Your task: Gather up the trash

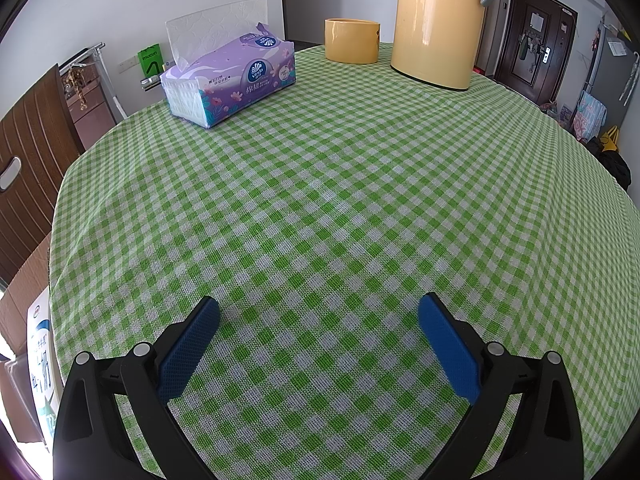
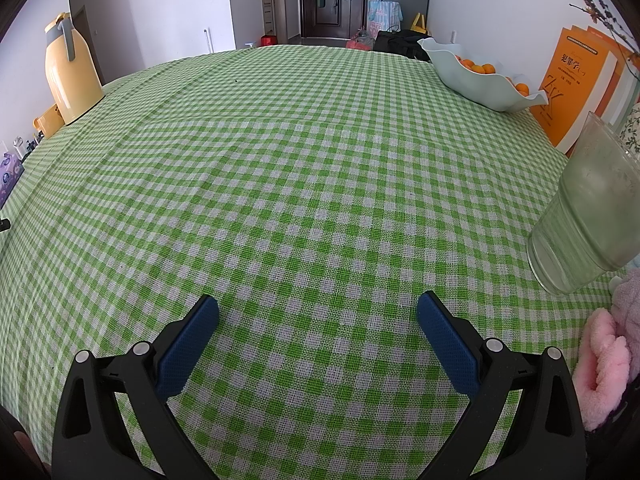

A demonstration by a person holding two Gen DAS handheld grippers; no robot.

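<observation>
**Both tongs wide over a checked cloth, nothing held**

My left gripper [image 1: 319, 312] hangs above the table with its blue pads [image 1: 188, 350] spread wide and only green-and-white checked tablecloth [image 1: 340, 184] between them. Nothing is gripped. My right gripper [image 2: 318, 312] is the same: jaws far apart, bare cloth in the gap, nothing touching the pads.

Looking outward from the left tongs, the cloth runs clear to the far side of the table. There, a purple tissue pack [image 1: 230, 86] lies at the far left with a white sheet standing up out of its top. To the right of it, well apart, sits a low yellow round container [image 1: 352, 40], and just beside that a tall yellow thermos jug [image 1: 438, 20] with a grey handle. A cardboard carton [image 1: 30, 320] stands off the table's left edge.

From the right tongs, a cloudy plastic cup [image 2: 586, 208] stands upright near the right edge of the table, with something pink and fluffy [image 2: 604, 364] close beside it at the corner. Farther back on the right are a pale wavy-rimmed bowl [image 2: 476, 80] holding oranges [image 2: 478, 68] and orange-covered books [image 2: 576, 84] standing behind it. The same thermos jug shows at far left.

I cannot tell which item here counts as trash; no obvious scrap lies on the cloth in either view.
</observation>
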